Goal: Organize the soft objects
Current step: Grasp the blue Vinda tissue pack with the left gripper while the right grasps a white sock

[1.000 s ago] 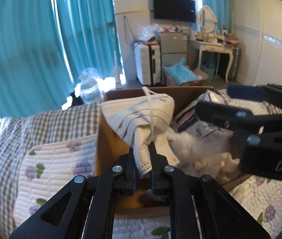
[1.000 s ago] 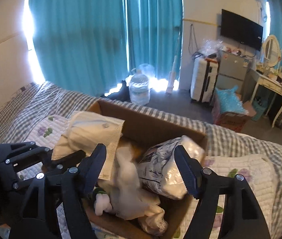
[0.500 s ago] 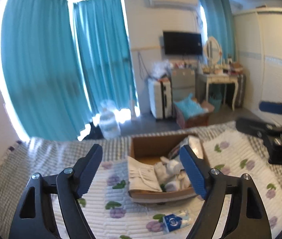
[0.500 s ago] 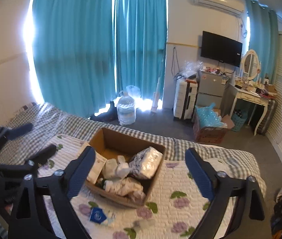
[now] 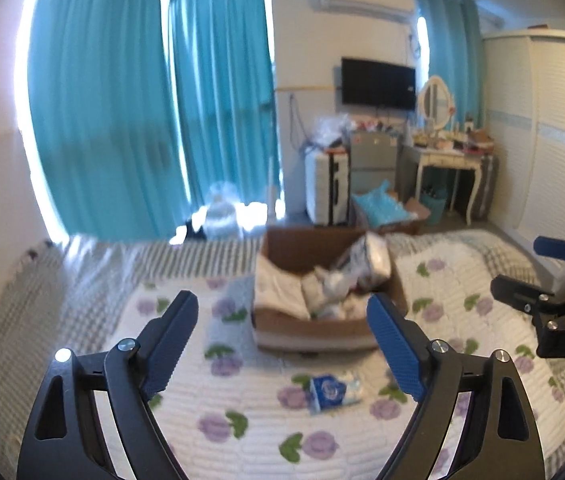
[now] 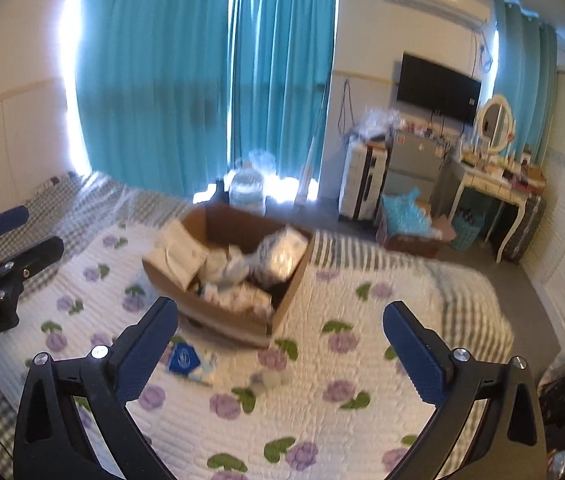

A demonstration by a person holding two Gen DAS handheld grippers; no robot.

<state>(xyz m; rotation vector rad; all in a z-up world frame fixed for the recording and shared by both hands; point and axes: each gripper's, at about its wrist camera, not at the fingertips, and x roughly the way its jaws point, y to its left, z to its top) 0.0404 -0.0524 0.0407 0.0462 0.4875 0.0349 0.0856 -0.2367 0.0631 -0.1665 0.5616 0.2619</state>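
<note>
A brown cardboard box sits on the flowered quilt, filled with white cloths and a wrapped soft packet. A folded white cloth hangs over its left wall. A small blue-and-white tissue pack lies on the quilt in front of the box. My left gripper hangs back from the box, jaws still opening, nothing between them. My right gripper is likewise pulled back, jaws opening wide and empty. Each gripper shows at the edge of the other's view.
The bed's quilt spreads around the box, with a checked blanket at the left. Beyond the bed are teal curtains, a water jug, a suitcase, a dressing table and a wardrobe.
Both grippers let go of their loads into the box: the left released the white cloth, the right the wrapped packet. Both opened wide and drew back and up from the box.
</note>
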